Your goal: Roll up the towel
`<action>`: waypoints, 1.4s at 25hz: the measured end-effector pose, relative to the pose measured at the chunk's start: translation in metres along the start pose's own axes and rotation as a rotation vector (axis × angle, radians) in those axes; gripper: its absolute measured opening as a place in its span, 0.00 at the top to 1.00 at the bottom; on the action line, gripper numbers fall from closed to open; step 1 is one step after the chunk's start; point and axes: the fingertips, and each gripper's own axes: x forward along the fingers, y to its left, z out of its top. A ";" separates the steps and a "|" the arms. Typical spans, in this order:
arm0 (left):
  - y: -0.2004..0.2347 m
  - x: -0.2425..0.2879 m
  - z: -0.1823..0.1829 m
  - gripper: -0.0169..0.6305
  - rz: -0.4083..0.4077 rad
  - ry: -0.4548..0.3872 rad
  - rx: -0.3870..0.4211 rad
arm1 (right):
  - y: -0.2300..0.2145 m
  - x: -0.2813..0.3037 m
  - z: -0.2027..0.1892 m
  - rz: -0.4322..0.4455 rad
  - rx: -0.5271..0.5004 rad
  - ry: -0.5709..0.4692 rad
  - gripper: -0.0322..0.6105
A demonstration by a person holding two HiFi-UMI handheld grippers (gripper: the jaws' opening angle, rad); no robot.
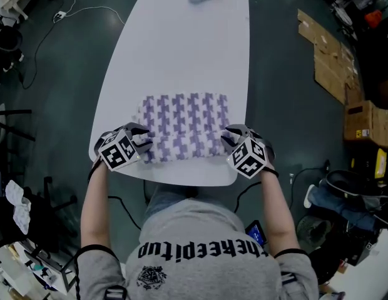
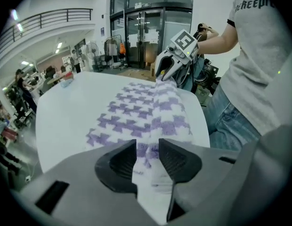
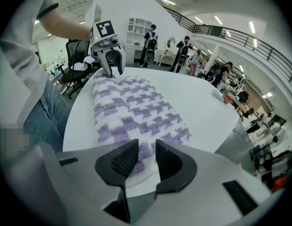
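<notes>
Purple-and-white terry towel (image 1: 184, 120) sits at the 6 o'clock end of the white worktop (image 1: 181, 42), near edge bunched into a fat fold, flat rest running toward 12. At the fold's 9 o'clock end the left gripper (image 1: 141, 144), and at 3 o'clock the right gripper (image 1: 230, 141), each have fingers clenched on the pile. Looks soft, light, floppy, not slippery; prob. best held at both ends of the fold so the middle doesn't sag.
</notes>
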 end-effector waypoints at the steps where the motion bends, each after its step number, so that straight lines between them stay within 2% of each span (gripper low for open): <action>1: 0.000 -0.005 0.010 0.75 0.027 -0.029 0.001 | -0.002 -0.008 -0.001 -0.009 0.007 -0.018 0.78; 5: -0.001 -0.037 0.030 0.75 0.125 -0.120 0.048 | 0.003 -0.030 0.016 -0.035 0.018 -0.076 0.78; 9: -0.028 -0.047 0.036 0.75 0.142 -0.168 0.094 | 0.028 -0.036 0.026 -0.005 -0.028 -0.089 0.77; 14: -0.072 -0.017 0.013 0.67 0.137 -0.089 0.073 | 0.068 -0.025 0.005 0.022 -0.121 -0.027 0.70; 19: -0.065 0.002 -0.010 0.57 0.230 -0.024 0.000 | 0.070 -0.006 -0.018 -0.023 -0.196 0.055 0.63; 22: -0.060 0.010 -0.025 0.55 0.241 0.045 0.023 | 0.071 0.005 -0.025 -0.028 -0.231 0.090 0.61; 26: -0.056 0.020 -0.035 0.55 0.254 0.129 0.103 | 0.065 0.017 -0.028 -0.067 -0.247 0.115 0.61; 28: -0.050 0.021 -0.036 0.55 0.281 0.166 0.148 | 0.058 0.019 -0.026 -0.096 -0.256 0.120 0.63; 29: -0.048 0.020 -0.035 0.58 0.295 0.175 0.163 | 0.055 0.017 -0.024 -0.106 -0.259 0.118 0.69; 31: -0.046 0.016 -0.031 0.70 0.300 0.169 0.167 | 0.053 0.012 -0.022 -0.115 -0.260 0.105 0.78; 33: -0.050 0.012 -0.028 0.75 0.270 0.148 0.151 | 0.056 0.006 -0.022 -0.110 -0.257 0.095 0.80; 35: -0.061 0.007 -0.026 0.77 0.217 0.136 0.143 | 0.064 -0.002 -0.025 -0.086 -0.245 0.091 0.80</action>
